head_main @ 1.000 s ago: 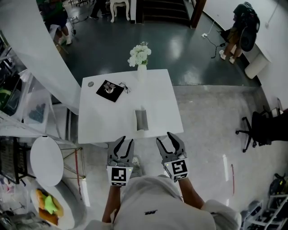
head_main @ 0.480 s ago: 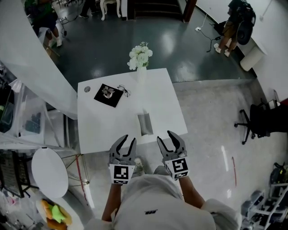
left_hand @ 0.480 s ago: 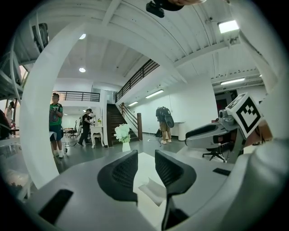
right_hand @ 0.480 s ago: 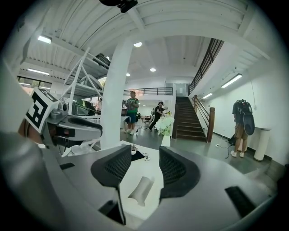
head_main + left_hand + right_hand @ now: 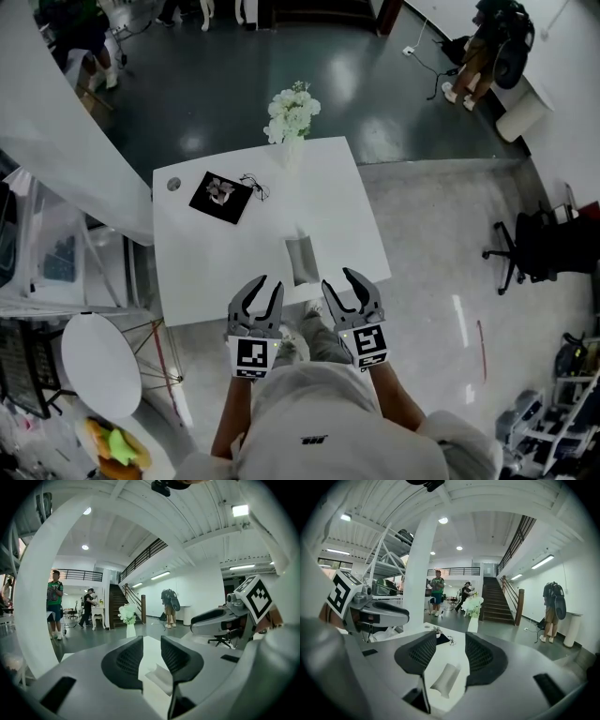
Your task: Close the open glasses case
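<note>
The glasses case (image 5: 301, 258) lies open on the white table (image 5: 206, 262), grey inside, near the table's front edge. Both grippers hover just short of that edge, in front of the case. My left gripper (image 5: 267, 282) is open with nothing between its fingers, a little left of the case. My right gripper (image 5: 338, 277) is open and empty too, a little right of it. In the left gripper view the case (image 5: 158, 677) shows low between the jaws of the left gripper (image 5: 151, 652). In the right gripper view the case (image 5: 445, 678) lies beyond the right gripper (image 5: 450, 654).
On the table's far side stand a vase of white flowers (image 5: 292, 114), a black square card (image 5: 220, 196) with a thin wire item (image 5: 256, 184) beside it, and a small round disc (image 5: 173, 185). A round white side table (image 5: 94, 352) stands left; an office chair (image 5: 527, 249) right.
The table and case have come nearer to the grippers, whose tips now reach the front edge. Both grippers have stayed open.
</note>
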`<action>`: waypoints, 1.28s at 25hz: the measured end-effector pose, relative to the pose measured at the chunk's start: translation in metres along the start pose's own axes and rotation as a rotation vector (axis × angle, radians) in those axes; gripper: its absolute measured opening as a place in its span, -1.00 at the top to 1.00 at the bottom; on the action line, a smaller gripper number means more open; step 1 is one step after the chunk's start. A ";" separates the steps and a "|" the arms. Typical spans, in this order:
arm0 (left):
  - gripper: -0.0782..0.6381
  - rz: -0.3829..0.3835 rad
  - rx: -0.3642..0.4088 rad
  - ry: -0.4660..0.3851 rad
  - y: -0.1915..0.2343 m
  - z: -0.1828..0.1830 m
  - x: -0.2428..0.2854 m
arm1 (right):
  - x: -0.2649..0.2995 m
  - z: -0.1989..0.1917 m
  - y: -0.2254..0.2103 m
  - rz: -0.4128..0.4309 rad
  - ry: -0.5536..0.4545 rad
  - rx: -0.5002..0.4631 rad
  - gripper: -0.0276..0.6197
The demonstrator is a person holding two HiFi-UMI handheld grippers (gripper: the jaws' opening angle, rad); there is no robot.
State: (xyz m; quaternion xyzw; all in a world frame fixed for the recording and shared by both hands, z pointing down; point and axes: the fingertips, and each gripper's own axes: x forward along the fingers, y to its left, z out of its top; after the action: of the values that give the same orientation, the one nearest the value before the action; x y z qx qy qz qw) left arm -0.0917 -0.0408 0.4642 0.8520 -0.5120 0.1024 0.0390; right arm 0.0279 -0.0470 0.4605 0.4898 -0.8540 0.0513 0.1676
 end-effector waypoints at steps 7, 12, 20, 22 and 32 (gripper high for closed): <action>0.42 -0.014 0.008 0.040 0.007 -0.015 0.030 | 0.030 -0.016 -0.016 0.031 0.036 0.003 0.32; 0.42 -0.036 0.011 0.092 0.009 -0.034 0.055 | 0.054 -0.034 -0.033 0.068 0.077 0.000 0.33; 0.42 -0.043 -0.022 0.193 0.006 -0.068 0.097 | 0.092 -0.069 -0.056 0.132 0.157 0.018 0.35; 0.42 -0.039 -0.025 0.223 0.005 -0.078 0.107 | 0.100 -0.080 -0.060 0.149 0.180 0.021 0.36; 0.42 -0.047 -0.068 0.369 -0.006 -0.133 0.147 | 0.134 -0.133 -0.080 0.226 0.306 0.030 0.38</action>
State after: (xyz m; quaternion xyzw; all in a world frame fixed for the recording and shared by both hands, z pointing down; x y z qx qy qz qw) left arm -0.0375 -0.1419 0.6257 0.8288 -0.4792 0.2384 0.1633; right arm 0.0656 -0.1642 0.6237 0.3796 -0.8673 0.1567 0.2814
